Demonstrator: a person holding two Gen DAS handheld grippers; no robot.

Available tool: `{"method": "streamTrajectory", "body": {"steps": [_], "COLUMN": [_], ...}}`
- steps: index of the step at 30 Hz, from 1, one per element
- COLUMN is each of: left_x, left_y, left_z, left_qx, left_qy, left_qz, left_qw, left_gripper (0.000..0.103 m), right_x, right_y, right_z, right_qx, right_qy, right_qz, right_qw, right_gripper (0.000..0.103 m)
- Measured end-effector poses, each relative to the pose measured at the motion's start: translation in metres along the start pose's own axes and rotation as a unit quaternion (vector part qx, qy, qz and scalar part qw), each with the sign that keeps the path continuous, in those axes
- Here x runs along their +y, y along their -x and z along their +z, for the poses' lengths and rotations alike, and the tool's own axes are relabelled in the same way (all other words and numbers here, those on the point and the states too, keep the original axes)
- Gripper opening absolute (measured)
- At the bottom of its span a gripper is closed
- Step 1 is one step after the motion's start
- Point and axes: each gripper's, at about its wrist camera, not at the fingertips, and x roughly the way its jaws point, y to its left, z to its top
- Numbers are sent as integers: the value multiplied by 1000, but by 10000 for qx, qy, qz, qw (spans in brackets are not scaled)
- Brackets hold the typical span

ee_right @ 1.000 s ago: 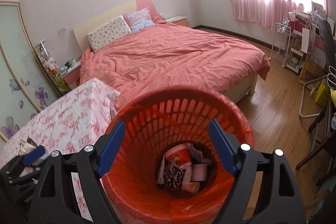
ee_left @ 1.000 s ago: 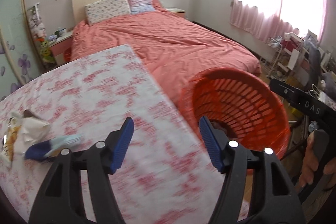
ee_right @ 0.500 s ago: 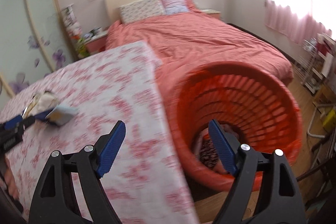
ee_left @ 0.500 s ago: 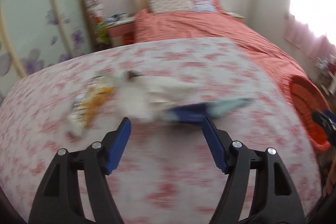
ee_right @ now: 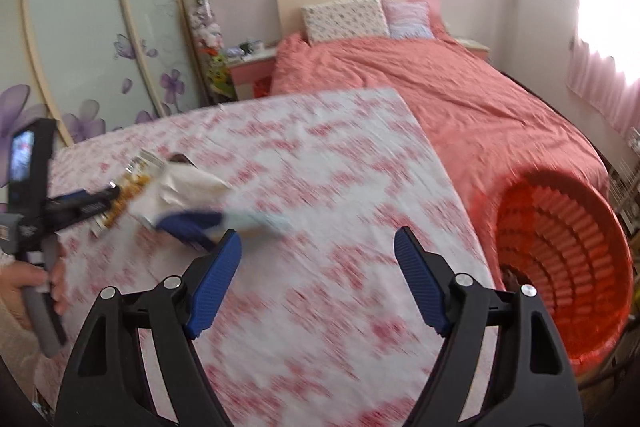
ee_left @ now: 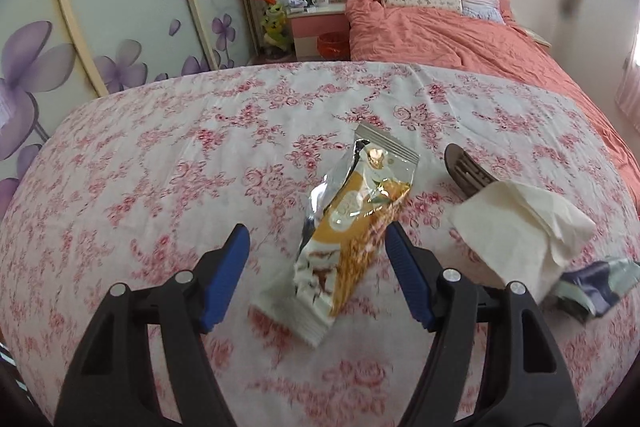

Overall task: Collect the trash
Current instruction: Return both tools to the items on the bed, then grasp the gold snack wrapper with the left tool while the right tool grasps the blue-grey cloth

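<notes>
An orange and white snack wrapper (ee_left: 352, 227) lies on the floral tablecloth (ee_left: 160, 167), its near half between my left gripper's (ee_left: 318, 267) open blue fingers. To its right lie a crumpled white tissue (ee_left: 528, 227), a brown utensil (ee_left: 466, 167) partly under it, and a blue and pale wrapper (ee_left: 596, 287). In the right wrist view the same blue wrapper (ee_right: 208, 223), tissue (ee_right: 184, 187) and snack wrapper (ee_right: 132, 183) lie left of my open, empty right gripper (ee_right: 318, 283). The orange basket (ee_right: 568, 267) stands off the table's right edge.
A bed with a salmon cover (ee_left: 480, 39) lies behind the table. A nightstand (ee_left: 318, 23) and sliding wardrobe doors (ee_left: 120, 7) stand at the back left. The left hand-held gripper's body (ee_right: 36, 195) is in the right wrist view at far left.
My left gripper swung left and closed in until the snack wrapper lies between its fingers. My right gripper swung left from above the basket to over the table.
</notes>
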Motion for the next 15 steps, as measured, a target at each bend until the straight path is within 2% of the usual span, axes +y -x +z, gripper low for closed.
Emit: {"method": "streamTrajectory", "body": {"steps": [3,6,8,10,11,15], "left_x": [-6,-6,-6,-5,-4,0], "left_y": [-9,-18,-21,-20,-18,-10], "left_z": [2,1,-3,-6,-8,-20], "left_qx": [115,240,331,311,319,330], "left_qy": [-59,-20,33,80,93,20], "left_qz": [-49,-110,-261,-350,-393,-476], "left_qw": [9999,9996,9991,9989,9987,9983], "left_gripper": [70,69,62,57,54,52], "right_x": [12,18,20,22,22,29], "right_y": [-14,-35,-46,-55,-57,-47], "right_z": [12,18,17,13,9,-9], "right_qx": [5,258,475,732,880,1186], "right_qy": [55,64,74,132,158,271], "right_qz": [37,29,69,142,217,662], "right_qw": [10000,9996,9988,9971,9958,9904], "right_gripper": [78,71,67,59,57,53]}}
